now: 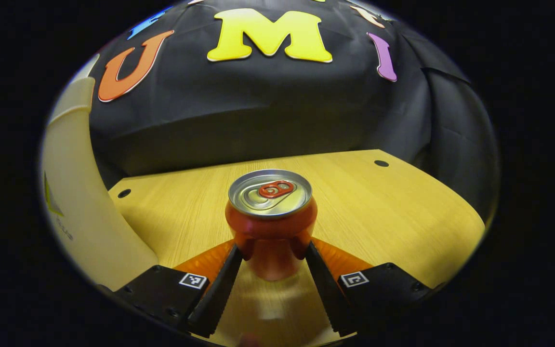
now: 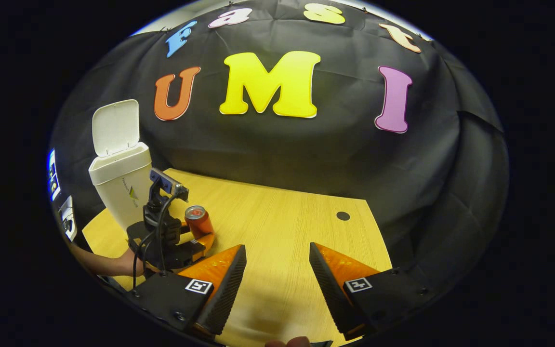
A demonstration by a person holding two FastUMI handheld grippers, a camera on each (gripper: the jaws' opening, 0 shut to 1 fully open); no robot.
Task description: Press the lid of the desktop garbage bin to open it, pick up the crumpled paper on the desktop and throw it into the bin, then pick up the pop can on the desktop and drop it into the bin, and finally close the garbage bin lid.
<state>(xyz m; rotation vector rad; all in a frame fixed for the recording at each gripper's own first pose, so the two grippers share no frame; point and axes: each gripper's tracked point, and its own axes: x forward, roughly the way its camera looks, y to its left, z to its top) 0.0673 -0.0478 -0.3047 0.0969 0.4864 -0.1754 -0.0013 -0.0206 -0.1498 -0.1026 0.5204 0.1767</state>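
Note:
An orange pop can (image 1: 270, 221) with a silver top stands upright between the fingers of my left gripper (image 1: 273, 253), and both fingers press on its sides. In the right gripper view the pop can (image 2: 197, 219) and the left gripper (image 2: 203, 241) are just right of the white garbage bin (image 2: 122, 185), whose lid (image 2: 115, 126) stands open and upright. The bin's wall (image 1: 82, 202) runs along the left edge of the left gripper view. My right gripper (image 2: 277, 262) is open over the wooden table (image 2: 277, 217), with nothing between its fingers.
The table has small round holes (image 1: 381, 163) (image 2: 343, 215) near its far edge, which meets the black cloth wall. A person's forearm (image 2: 106, 264) holds the left gripper at the table's left side. Bare tabletop (image 1: 378, 207) lies to the can's right.

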